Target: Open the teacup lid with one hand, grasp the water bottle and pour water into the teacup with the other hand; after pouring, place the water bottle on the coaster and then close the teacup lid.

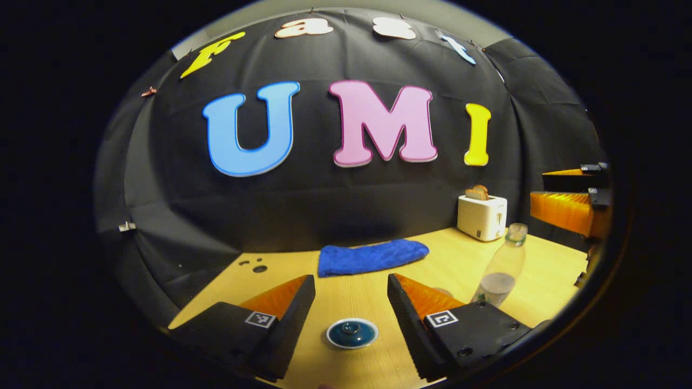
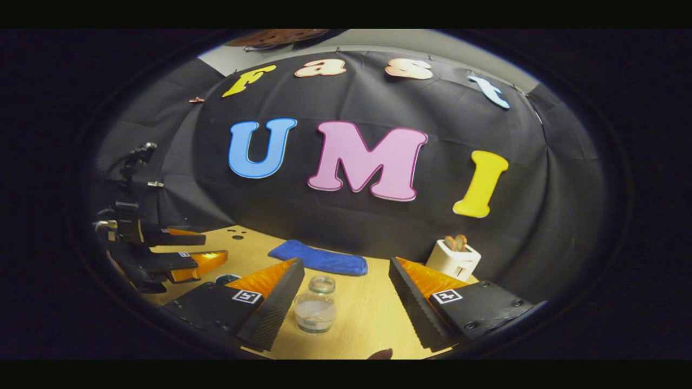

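Both the left gripper [image 1: 351, 292] and right gripper [image 2: 346, 275] gape empty; teacup lid [image 1: 352, 332] seemingly hides its cup.

Blue lidded teacup [image 1: 352, 333] on table, clear bottle [image 1: 501, 268] upright nearby, w/ water at bottom

Dark teal teacup lid [image 1: 352, 333], blue cloth [image 1: 372, 256], white toaster [image 1: 481, 216], pale wood table [image 1: 351, 292], clear water bottle [image 2: 315, 311]

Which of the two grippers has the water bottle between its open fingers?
The right gripper: the water bottle stands between its open fingers, untouched. The left gripper instead frames the dark blue teacup lid.
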